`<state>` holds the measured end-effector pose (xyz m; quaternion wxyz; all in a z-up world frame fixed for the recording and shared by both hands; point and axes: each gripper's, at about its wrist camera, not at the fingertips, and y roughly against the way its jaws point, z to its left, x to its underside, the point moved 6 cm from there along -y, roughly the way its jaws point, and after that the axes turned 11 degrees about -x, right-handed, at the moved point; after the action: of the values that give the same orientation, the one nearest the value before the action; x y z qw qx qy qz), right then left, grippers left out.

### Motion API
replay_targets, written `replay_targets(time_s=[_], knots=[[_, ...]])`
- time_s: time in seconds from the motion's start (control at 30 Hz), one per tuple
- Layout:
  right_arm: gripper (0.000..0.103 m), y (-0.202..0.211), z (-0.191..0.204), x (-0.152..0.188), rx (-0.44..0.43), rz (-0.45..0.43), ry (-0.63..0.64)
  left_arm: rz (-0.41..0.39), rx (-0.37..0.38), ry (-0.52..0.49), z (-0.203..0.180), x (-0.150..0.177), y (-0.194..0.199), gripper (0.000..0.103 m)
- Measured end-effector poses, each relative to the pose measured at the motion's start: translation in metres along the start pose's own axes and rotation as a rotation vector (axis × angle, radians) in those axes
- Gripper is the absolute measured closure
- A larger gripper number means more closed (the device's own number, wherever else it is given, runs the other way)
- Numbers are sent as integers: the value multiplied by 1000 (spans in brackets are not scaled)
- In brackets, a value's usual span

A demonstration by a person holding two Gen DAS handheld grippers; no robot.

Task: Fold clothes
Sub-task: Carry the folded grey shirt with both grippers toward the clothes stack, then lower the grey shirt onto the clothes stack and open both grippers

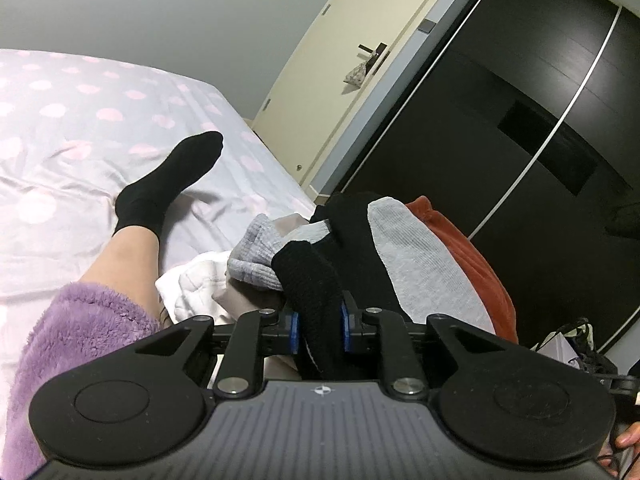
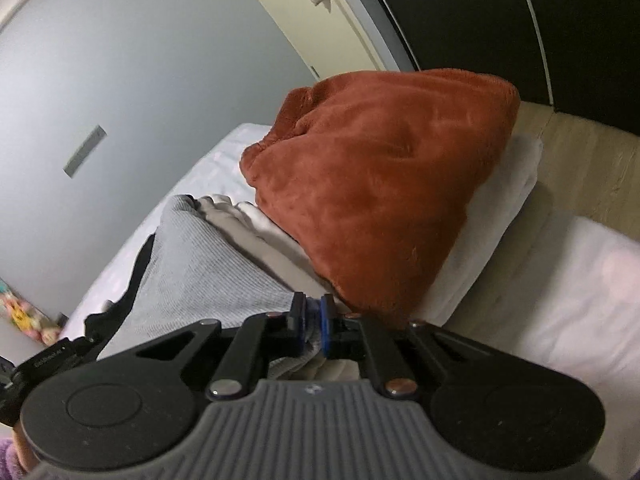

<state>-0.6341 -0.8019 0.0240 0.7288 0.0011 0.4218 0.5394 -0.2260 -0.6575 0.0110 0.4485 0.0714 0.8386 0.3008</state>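
A black-and-grey sock (image 1: 412, 256) is stretched between the two tools above the bed (image 1: 80, 120). The left tongs (image 1: 319, 330) are clamped on its black end, the blue pads pressing the knit from both sides. The right tongs (image 2: 310, 326) are nearly together, pinching a thin edge of the grey ribbed part (image 2: 216, 264). So the sock is held at both ends, spread out and off the sheet; whether it is being opened for a fold or lifted after one I cannot tell.

Just beyond both tongs lies a pile of other clothes: a rust-coloured fleece (image 2: 384, 184) on top, a white piece (image 2: 500, 200) under it, a beige piece (image 2: 256, 236) and a pale grey knit (image 1: 252, 256) beside them. The fleece looks bunched rather than squared, and the items around it lie loosely overlapped, so in my judgement most of the folding is left. No neat stack of finished pieces shows in either view.

To the left of the left tongs, the person's leg (image 1: 124, 264) in a black sock (image 1: 172, 176) rests on the dotted sheet, with a purple fleece sleeve or hem (image 1: 80, 340) nearest the camera. Far ahead stand a cream door (image 1: 360, 40) and a dark wardrobe (image 1: 540, 100).
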Motion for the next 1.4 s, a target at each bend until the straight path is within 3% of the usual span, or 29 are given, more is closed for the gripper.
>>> replay_targets(time_s=[0.03,0.1,0.17,0.23,0.4,0.63,0.77,0.93,1.03,1.1,1.3,1.4], knots=[[94,2,1,1,-11,-15,1,3,5,2,0,-1,0,86],[78,10,5,1,-7,-42,11,8,2,-4,0,-3,1,86],[72,21,13,3,8,-67,37,14,-4,-15,-2,-3,2,86],[72,33,22,6,28,-89,73,20,-6,-28,-4,-3,3,86],[72,57,51,38,-84,-112,51,44,-11,-56,-7,-6,3,85],[72,34,69,96,-206,-37,-32,38,-24,-86,0,-7,23,71],[72,24,74,114,-250,8,-59,-37,-52,-221,-6,-1,54,66],[75,20,80,125,-301,7,-88,-109,5,-407,-33,18,88,64],[96,22,81,125,-317,-28,-96,-159,61,-544,-55,36,101,64],[101,29,81,121,-347,-67,-115,-179,95,-642,-70,49,107,63],[102,47,91,108,-379,-134,-91,-206,144,-863,-100,87,108,58],[97,47,88,107,-340,-126,-102,-210,162,-968,-113,104,105,58]])
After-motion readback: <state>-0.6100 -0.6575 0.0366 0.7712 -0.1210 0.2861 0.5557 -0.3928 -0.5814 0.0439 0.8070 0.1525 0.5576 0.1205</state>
